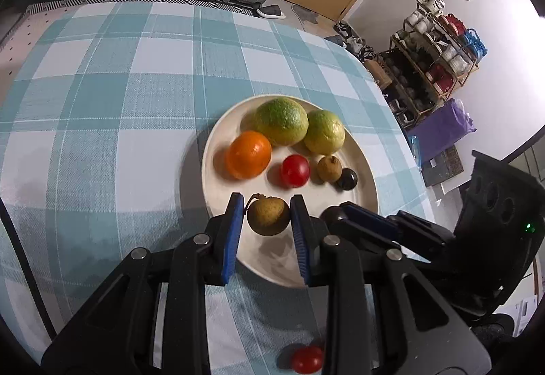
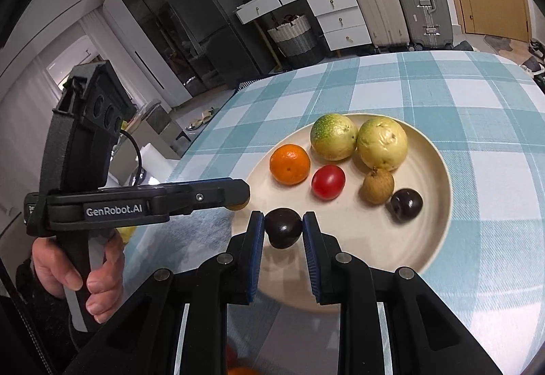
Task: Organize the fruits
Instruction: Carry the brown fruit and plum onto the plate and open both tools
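Both small round fruits could be dropped or sent rolling off the plate (image 1: 218, 136), since each is pinched only at the finger ends, and the two grippers could be knocked together over the near rim. The brown longan (image 1: 268, 216) is held in the left gripper (image 1: 267, 209), closed to its width. The dark plum (image 2: 283, 228) is clamped likewise in the right gripper (image 2: 283, 221), above the bench (image 1: 102, 85).

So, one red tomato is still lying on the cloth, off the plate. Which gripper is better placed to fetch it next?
Left, probably. The loose tomato lies right beneath the left gripper. But both are occupied: it holds a brown fruit, the right gripper a dark fruit, above the plate.
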`<move>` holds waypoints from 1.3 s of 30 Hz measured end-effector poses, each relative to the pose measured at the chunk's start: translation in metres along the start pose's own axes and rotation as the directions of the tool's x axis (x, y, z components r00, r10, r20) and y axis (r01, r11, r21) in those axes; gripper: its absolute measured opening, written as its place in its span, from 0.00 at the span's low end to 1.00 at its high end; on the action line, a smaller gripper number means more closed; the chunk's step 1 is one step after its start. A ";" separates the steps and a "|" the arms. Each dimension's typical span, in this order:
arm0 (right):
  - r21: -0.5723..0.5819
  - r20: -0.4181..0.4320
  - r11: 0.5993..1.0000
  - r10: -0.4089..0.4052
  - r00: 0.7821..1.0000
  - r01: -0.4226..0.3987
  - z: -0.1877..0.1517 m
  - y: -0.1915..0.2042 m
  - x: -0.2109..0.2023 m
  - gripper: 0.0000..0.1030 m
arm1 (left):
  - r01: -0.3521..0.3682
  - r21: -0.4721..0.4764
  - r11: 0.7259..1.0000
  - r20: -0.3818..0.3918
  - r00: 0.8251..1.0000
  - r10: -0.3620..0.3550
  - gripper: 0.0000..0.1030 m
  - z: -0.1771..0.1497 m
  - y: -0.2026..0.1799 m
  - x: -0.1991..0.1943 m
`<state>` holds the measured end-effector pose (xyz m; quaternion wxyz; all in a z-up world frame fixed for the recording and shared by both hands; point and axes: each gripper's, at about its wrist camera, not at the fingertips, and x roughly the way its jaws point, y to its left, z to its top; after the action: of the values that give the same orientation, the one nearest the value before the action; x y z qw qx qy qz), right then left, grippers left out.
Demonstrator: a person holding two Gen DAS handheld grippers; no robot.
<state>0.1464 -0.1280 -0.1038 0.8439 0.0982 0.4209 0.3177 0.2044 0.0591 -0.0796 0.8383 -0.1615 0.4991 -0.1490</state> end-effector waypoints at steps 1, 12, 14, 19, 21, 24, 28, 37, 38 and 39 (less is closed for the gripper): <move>-0.001 -0.002 1.000 -0.003 1.000 0.003 0.001 0.000 0.003 0.23 | 0.003 -0.007 1.000 0.000 1.000 -0.003 0.24 0.001 0.002 0.001; -0.011 -0.034 1.000 -0.011 0.999 0.011 0.013 0.000 0.032 0.23 | 0.037 -0.055 0.998 -0.023 0.999 -0.039 0.24 0.011 0.015 0.019; -0.016 -0.047 1.000 -0.006 0.999 0.005 0.015 0.002 0.038 0.24 | 0.025 -0.078 0.997 -0.043 0.999 -0.029 0.24 0.013 0.019 0.024; -0.018 -0.058 1.000 -0.010 0.998 0.009 0.018 0.002 0.047 0.26 | 0.032 -0.101 0.994 -0.044 0.998 -0.037 0.26 0.016 0.022 0.022; -0.025 -0.042 1.000 -0.005 0.999 0.004 0.017 0.002 0.043 0.42 | 0.060 -0.114 0.992 -0.029 0.998 -0.064 0.33 0.016 0.024 0.019; -0.030 -0.019 1.000 0.003 1.000 -0.004 0.016 0.001 0.035 0.55 | 0.091 -0.139 0.986 -0.008 0.996 -0.093 0.49 0.017 0.025 0.014; -0.030 0.005 0.999 -0.011 1.000 0.011 0.014 -0.001 0.021 0.55 | 0.083 -0.134 0.988 0.008 0.997 -0.082 0.50 0.013 0.021 0.005; -0.008 0.037 0.998 -0.055 0.998 0.056 -0.003 -0.007 -0.012 0.73 | 0.053 -0.077 0.996 0.065 0.997 -0.048 0.60 -0.016 0.005 -0.020; -0.010 0.040 0.998 -0.058 0.998 0.058 -0.004 -0.007 -0.015 0.73 | 0.040 -0.075 0.996 0.072 0.997 -0.035 0.61 -0.020 0.004 -0.023; -0.013 0.045 0.998 -0.066 0.997 0.067 -0.006 -0.006 -0.019 0.73 | 0.025 -0.071 0.997 0.076 0.997 -0.020 0.61 -0.023 0.002 -0.026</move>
<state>0.1363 -0.1446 -0.0978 0.8638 0.0851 0.4030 0.2902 0.1725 0.0686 -0.0704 0.8484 -0.2026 0.4702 -0.1343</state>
